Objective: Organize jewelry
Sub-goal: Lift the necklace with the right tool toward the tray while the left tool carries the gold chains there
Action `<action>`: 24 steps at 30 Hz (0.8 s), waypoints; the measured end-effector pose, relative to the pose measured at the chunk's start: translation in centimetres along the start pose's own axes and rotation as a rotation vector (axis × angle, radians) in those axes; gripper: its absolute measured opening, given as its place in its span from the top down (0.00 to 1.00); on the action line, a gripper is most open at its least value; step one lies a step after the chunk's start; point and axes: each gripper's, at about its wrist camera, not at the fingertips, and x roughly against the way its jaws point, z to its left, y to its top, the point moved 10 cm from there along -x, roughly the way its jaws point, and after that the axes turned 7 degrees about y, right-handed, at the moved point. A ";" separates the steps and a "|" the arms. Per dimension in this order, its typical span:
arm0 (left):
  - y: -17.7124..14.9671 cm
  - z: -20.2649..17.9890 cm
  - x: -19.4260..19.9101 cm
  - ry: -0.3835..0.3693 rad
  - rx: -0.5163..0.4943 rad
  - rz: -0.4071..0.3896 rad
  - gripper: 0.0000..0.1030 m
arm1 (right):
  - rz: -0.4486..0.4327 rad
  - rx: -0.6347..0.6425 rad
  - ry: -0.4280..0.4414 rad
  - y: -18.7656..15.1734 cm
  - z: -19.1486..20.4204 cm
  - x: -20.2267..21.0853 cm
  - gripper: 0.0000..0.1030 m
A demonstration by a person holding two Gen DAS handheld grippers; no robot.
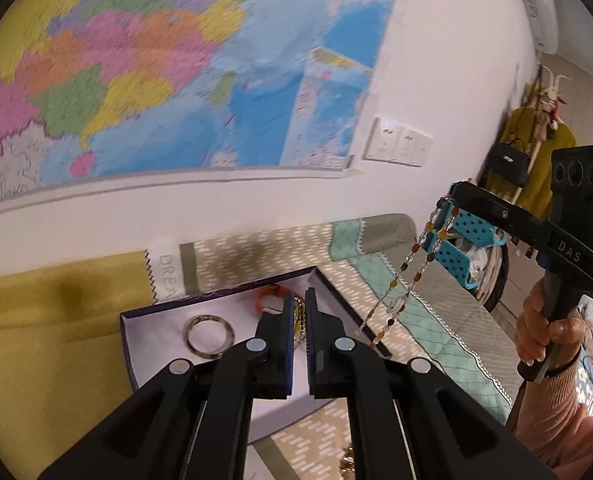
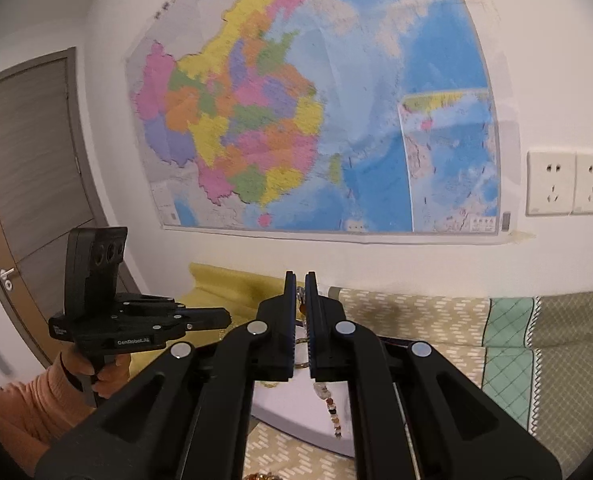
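A large wall map [image 1: 168,64] is hanging above everything, its lower edge sitting well clear of the box [image 1: 136,320], which serves as the landmark here. Under the box a patterned cover [image 1: 436,320] is spreading out to the right, its surface lying bare from the box's right wall to its teal quilted band. A yellow cloth [image 1: 48,320] is lying just left of the box and behind its far left corner.

The box itself is standing open, dark-walled and white inside, with free white floor showing around a metal ring [image 1: 210,336] lying flat near its left wall. An orange piece [image 1: 270,296] is resting by the far wall.

The left tongs [image 1: 299,312] are hovering over the box's middle, clenched on a gold chain [image 1: 298,322] that is dangling between the pads. The right tongs [image 1: 450,204] are hanging up and to the right of the box, beyond its right wall, pinched on a beaded necklace [image 1: 400,280]; the strand is slanting down in a loop toward the box's near right corner.
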 end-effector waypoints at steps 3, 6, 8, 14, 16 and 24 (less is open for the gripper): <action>-0.1 1.4 -1.4 -0.010 0.043 0.026 0.97 | 0.027 -0.012 -0.013 -0.4 -1.0 -1.7 0.95; -0.4 2.3 -2.4 0.000 0.058 0.042 0.97 | 0.050 -0.016 -0.017 -0.9 -1.5 -3.2 0.95; -0.7 2.9 -3.2 0.012 0.065 0.058 0.97 | 0.064 -0.022 -0.015 -1.1 -1.7 -4.0 0.95; -1.8 4.6 -5.2 0.048 0.076 0.097 0.96 | 0.088 -0.039 -0.007 -1.7 -2.3 -5.9 0.95; -2.0 5.1 -5.5 0.057 0.084 0.103 0.96 | 0.098 -0.042 -0.006 -1.9 -2.5 -6.4 0.95; -3.1 6.2 -6.7 0.081 0.087 0.131 0.96 | 0.157 -0.063 0.000 -3.9 -3.6 -8.0 0.95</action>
